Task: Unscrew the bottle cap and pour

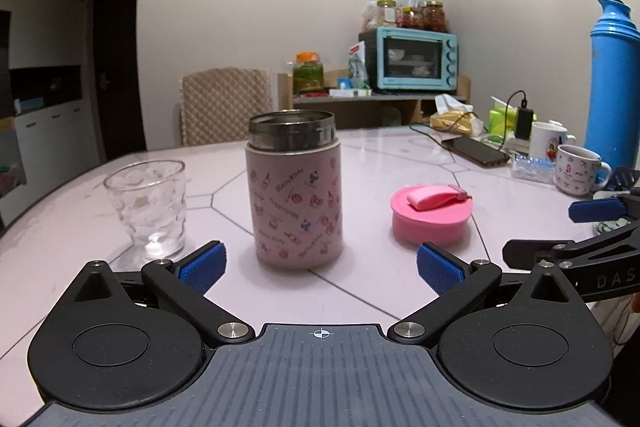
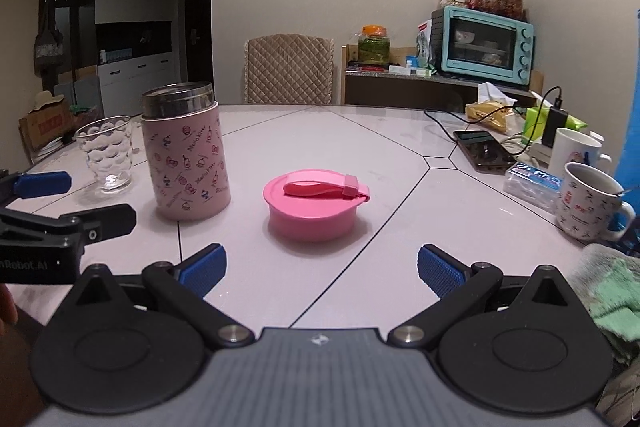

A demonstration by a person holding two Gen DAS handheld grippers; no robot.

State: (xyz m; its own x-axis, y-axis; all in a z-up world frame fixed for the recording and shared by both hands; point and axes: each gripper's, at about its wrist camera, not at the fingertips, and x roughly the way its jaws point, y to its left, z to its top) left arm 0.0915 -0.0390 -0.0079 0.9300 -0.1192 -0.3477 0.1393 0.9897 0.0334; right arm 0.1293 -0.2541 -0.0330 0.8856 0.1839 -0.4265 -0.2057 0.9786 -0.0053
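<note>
A pink patterned bottle (image 1: 296, 199) with an open steel mouth stands upright on the table, straight ahead of my left gripper (image 1: 320, 267), which is open and empty a short way in front of it. Its pink cap (image 1: 432, 215) with a strap lies flat on the table to the bottle's right. A clear empty glass (image 1: 150, 205) stands to the bottle's left. In the right wrist view my right gripper (image 2: 320, 269) is open and empty, facing the cap (image 2: 316, 209); the bottle (image 2: 186, 155) and glass (image 2: 106, 155) stand to its left.
At the right of the table stand two mugs (image 2: 592, 203), a phone (image 2: 484, 151) with cables, a tissue pack and a tall blue flask (image 1: 614, 87). A green cloth (image 2: 612, 299) lies at the near right. A chair (image 2: 288, 69) and an oven shelf stand behind.
</note>
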